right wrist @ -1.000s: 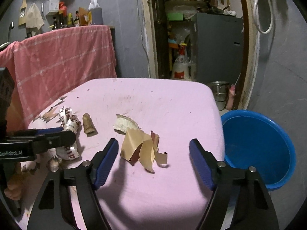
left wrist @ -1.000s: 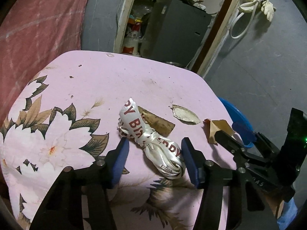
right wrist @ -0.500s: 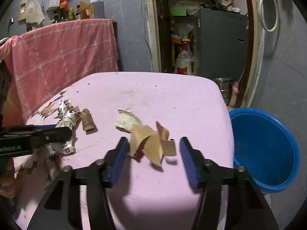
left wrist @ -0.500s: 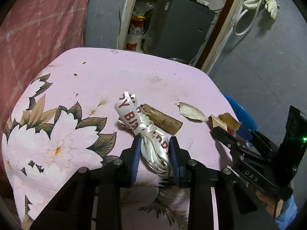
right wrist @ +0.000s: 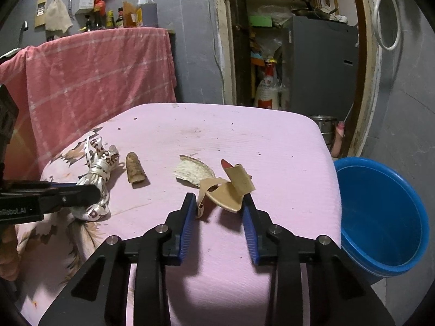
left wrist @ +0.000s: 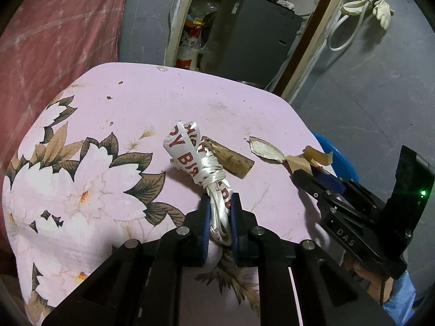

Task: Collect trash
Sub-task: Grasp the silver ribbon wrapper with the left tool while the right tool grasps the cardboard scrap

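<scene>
The left gripper is closing, its blue pads pressing the near end of a knotted white ribbon lettered in red, "BIR" readable, lying mid-table. The right gripper is closing too, its tips touching a curled tan paper scrap near the table's right edge; "DAS" is printed on its body. A brown cork-like piece and a pale flake lie between them. A blue basin stands beside the right edge.
</scene>
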`<state>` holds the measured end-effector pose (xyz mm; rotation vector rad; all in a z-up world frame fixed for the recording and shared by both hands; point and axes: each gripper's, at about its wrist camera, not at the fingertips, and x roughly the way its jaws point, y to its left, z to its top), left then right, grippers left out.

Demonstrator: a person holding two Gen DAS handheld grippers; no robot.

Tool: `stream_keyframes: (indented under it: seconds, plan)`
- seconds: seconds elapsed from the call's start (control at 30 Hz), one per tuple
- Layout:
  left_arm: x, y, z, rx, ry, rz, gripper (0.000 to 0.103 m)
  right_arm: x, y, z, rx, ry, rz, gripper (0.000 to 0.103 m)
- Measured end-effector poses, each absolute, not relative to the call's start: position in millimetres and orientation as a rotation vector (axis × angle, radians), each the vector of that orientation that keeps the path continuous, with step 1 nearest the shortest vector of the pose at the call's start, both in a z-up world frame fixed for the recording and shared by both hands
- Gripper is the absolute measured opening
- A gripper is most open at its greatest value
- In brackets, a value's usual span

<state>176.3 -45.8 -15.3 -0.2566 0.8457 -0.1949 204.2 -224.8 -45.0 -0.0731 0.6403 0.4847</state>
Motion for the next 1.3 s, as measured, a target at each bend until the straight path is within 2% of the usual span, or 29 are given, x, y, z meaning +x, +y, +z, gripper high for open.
stream_keyframes:
  seconds: [0.2,0.3,0.63,0.87,0.93,1.1,1.3]
  plan:
    - [171,-43,-14,-0.262,0.837,-0.202,0.010,198,-228,-45,-0.067,0.641,0.499,0.032]
    - [171,-43,-14,-0.253,0.835,-0.205,0.010,195,-232,-43,-0.050,0.653,0.503,0.045]
    - [173,-45,-14,-0.258,0.836,-0.201,0.010,209,-246,-40,0.021,0.655,0.452,0.052]
    - [174,-44,-16,-0.257,0.833,-0.201,0.010,223,-242,-38,0.012,0.665,0.464,0.052]
    - [174,-45,-15,-0.250,0.831,-0.205,0.009,223,-237,-41,-0.013,0.670,0.473,0.049]
    - [171,-48,-13,-0.229,0.814,-0.223,0.009,218,-228,-44,-0.059,0.658,0.485,0.033]
    - [162,-50,-10,-0.222,0.778,-0.239,0.008,211,-228,-42,-0.064,0.631,0.491,0.024]
